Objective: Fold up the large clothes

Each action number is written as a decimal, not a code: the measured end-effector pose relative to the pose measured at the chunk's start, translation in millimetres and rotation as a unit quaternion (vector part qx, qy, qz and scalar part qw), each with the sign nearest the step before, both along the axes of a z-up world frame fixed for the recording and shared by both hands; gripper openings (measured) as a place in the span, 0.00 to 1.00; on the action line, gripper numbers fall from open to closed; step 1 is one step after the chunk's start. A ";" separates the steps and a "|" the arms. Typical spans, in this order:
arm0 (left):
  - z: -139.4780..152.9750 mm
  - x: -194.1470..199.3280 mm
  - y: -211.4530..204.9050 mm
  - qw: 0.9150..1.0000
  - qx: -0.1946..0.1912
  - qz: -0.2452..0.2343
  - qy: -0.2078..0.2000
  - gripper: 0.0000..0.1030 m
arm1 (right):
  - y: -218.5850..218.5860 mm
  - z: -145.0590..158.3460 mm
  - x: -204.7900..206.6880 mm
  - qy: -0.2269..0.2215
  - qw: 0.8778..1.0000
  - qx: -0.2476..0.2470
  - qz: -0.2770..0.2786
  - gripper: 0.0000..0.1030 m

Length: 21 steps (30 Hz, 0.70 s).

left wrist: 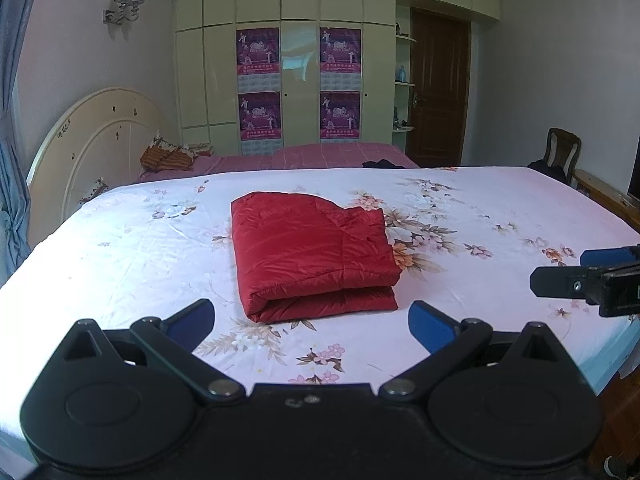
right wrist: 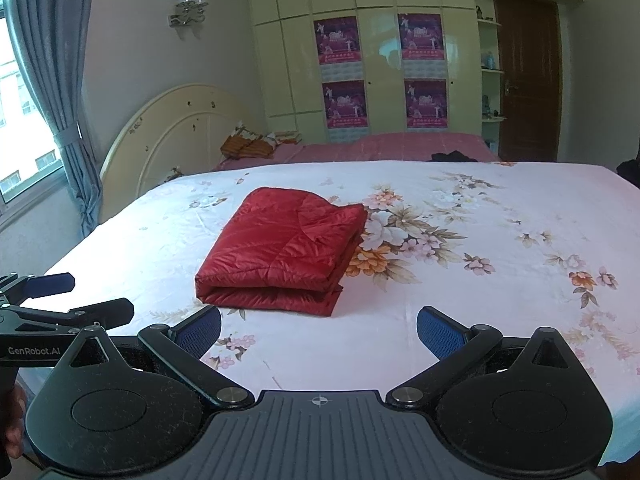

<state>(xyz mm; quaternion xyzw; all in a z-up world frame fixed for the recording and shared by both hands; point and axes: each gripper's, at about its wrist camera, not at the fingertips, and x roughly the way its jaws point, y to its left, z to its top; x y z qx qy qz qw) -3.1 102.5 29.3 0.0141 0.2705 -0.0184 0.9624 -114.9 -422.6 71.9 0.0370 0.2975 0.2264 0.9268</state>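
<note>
A red quilted jacket (left wrist: 312, 252) lies folded into a thick rectangle on the floral bed sheet (left wrist: 500, 216); it also shows in the right wrist view (right wrist: 284, 248). My left gripper (left wrist: 311, 326) is open and empty, just short of the jacket's near folded edge. My right gripper (right wrist: 319, 330) is open and empty, a little before the jacket's near edge. The right gripper also shows at the right edge of the left wrist view (left wrist: 560, 272), and the left gripper shows at the left edge of the right wrist view (right wrist: 104, 296).
A cream headboard (left wrist: 96, 148) stands at the left. A second bed with a pink cover (left wrist: 332, 156) and pillows (left wrist: 168, 156) lies behind. A wardrobe with posters (left wrist: 300, 80), a brown door (left wrist: 438, 92) and a chair (left wrist: 562, 152) stand beyond. A window with a curtain (right wrist: 60, 112) is at left.
</note>
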 end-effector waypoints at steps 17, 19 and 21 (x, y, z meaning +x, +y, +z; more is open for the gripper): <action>1.1 0.9 11.0 1.000 -0.016 0.008 -0.010 1.00 | -4.2 1.1 2.8 -0.005 1.000 -0.001 0.004 1.00; 0.8 1.1 10.5 1.000 -0.015 0.009 -0.009 1.00 | -4.9 1.6 3.1 -0.005 1.000 -0.001 0.004 1.00; 0.9 1.2 10.2 1.000 -0.014 0.008 -0.009 1.00 | -5.2 1.6 3.1 -0.005 1.000 -0.001 0.004 1.00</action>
